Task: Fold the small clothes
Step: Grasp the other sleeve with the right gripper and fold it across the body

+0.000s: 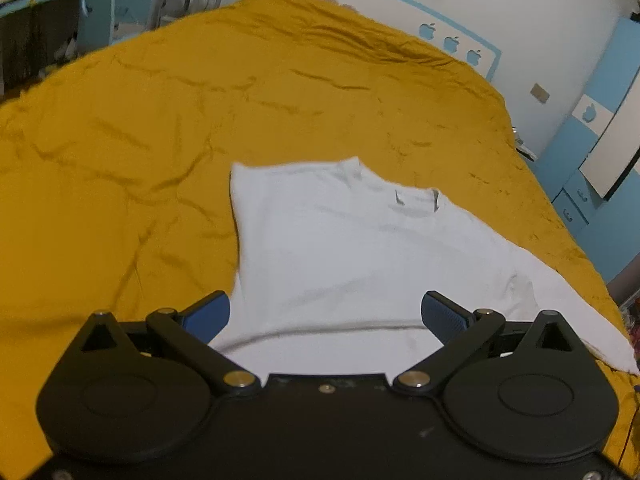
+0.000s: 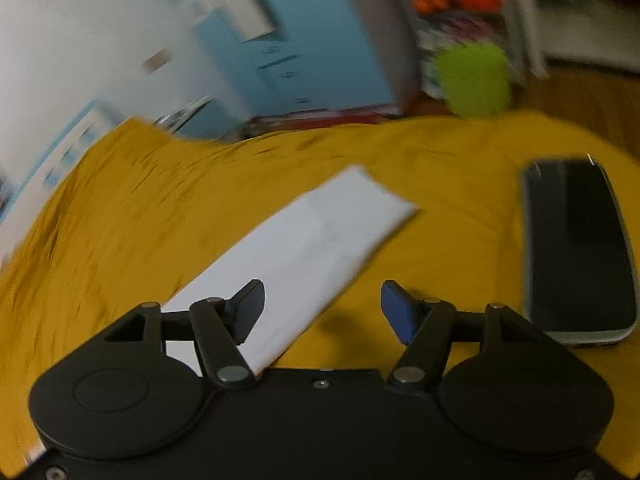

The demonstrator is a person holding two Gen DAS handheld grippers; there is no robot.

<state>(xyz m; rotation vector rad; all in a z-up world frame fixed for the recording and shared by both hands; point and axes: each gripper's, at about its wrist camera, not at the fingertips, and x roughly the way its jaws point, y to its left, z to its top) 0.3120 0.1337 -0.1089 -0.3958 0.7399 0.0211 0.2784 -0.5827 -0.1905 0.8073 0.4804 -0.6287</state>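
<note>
A white T-shirt lies flat on a mustard-yellow bedspread, collar toward the far side and one sleeve stretched out to the right. My left gripper is open and empty, over the shirt's near hem. In the right wrist view the shirt's sleeve shows as a long white strip running away from me. My right gripper is open and empty, with its left finger over the sleeve and its right finger over bare bedspread. That view is blurred.
A black phone-like device lies on the bedspread right of my right gripper. A white and blue headboard stands beyond the bed. Blue cabinets stand to the right. A green object sits past the bed's edge.
</note>
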